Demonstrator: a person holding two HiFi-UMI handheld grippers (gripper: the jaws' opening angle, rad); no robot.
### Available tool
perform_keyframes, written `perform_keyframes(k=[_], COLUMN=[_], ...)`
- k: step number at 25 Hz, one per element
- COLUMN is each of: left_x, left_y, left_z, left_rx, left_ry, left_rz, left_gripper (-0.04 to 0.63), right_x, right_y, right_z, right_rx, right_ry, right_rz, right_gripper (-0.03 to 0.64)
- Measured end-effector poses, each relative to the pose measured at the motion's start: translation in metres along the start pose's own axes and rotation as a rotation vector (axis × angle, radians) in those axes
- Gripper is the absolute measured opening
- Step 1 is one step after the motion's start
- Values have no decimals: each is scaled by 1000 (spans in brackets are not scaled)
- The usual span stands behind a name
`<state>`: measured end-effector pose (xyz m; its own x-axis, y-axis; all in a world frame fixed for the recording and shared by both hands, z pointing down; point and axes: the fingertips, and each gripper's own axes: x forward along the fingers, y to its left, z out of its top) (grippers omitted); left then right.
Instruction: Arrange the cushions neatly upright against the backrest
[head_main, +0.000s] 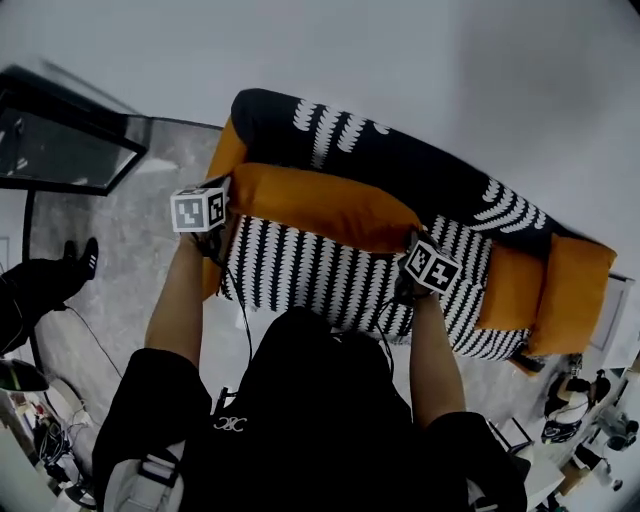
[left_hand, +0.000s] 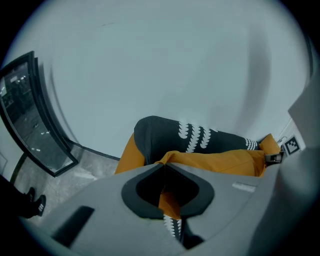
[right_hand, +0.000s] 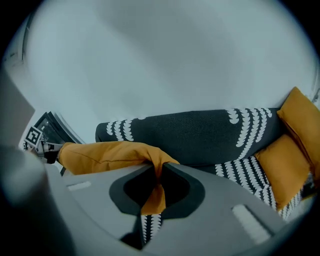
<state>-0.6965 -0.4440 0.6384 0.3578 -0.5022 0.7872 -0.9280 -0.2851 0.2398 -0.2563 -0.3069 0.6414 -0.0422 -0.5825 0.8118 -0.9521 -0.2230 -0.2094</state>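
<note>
Pinching one cushion (head_main: 325, 208), two tools (left_hand: 162, 165) (right_hand: 157, 170)

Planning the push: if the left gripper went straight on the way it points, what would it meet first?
The left gripper, shut on the orange cushion, would probably meet the dark backrest first; depth is unclear.

- No words or numbers are showing legibly in any view.
- Coded black-and-white squares, not text, are showing on the left marker cube (head_main: 197, 209) at 10 o'clock in the head view and on the right marker cube (head_main: 432, 266) at 3 o'clock.
- A small white emblem (head_main: 228, 424) is showing on the person's black top (head_main: 320, 400) at 7 o'clock, too small to read.
</note>
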Motion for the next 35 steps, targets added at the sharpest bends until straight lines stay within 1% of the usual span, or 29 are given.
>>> perform_keyframes(k=[2, 5, 9, 13, 15, 18, 20, 21, 23, 24, 26, 27, 29, 30, 31, 32, 33, 34, 35], left_x=[15, 38, 62, 81, 87, 98, 103, 102, 96, 90, 77, 69, 55, 47, 40, 32, 23, 14, 4], left_y=[4, 7, 7, 9, 17, 24, 25, 24, 26, 29, 38, 41, 42, 40, 36, 32, 26, 20, 12], left_z=[11, 27, 51, 71, 80, 88, 91, 94, 100, 103, 106, 106, 104, 103, 102, 100, 97, 94, 92], left_rx=[5, 42, 79, 100, 91, 46, 31, 30, 25, 20, 12, 12, 16, 19, 21, 22, 23, 22, 19], left_ry=[-2, 2, 1, 1, -2, -7, -21, -34, -71, -87, -110, -119, -137, -149, -159, -167, -174, -184, -199], left_rz=[-14, -25, -27, -28, -27, -23, 9, 41, 108, 131, 157, 165, 180, 188, 195, 200, 202, 201, 198], left_gripper=[14, 14, 14, 14, 15, 17, 23, 40, 102, 141, 186, 200, 206, 202, 187, 130, 36, 3, 5], right_x=[13, 33, 54, 70, 77, 85, 83, 78, 68, 64, 54, 47, 33, 26, 20, 14, 8, 0, -8], right_y=[0, -2, -6, -7, -1, -1, -11, -17, -25, -24, -14, -9, -3, -2, 1, 5, 10, 17, 24], right_z=[11, 29, 53, 72, 78, 86, 92, 95, 98, 97, 94, 92, 91, 91, 91, 91, 91, 91, 92], right_rx=[7, 14, 22, 14, 2, -22, -42, -50, -51, -47, -36, -31, -24, -24, -27, -34, -45, -59, -74], right_ry=[-14, -20, -25, -21, -20, -28, -49, -60, -71, -74, -83, -92, -130, -151, -168, -183, -198, -214, -231], right_rz=[-13, -38, -67, -101, -114, -149, -197, -217, -234, -232, -216, -207, -196, -191, -183, -172, -161, -148, -130], right_gripper=[32, 34, 35, 38, 41, 48, 69, 75, 90, 97, 98, 84, 25, 8, 8, 8, 8, 6, 6])
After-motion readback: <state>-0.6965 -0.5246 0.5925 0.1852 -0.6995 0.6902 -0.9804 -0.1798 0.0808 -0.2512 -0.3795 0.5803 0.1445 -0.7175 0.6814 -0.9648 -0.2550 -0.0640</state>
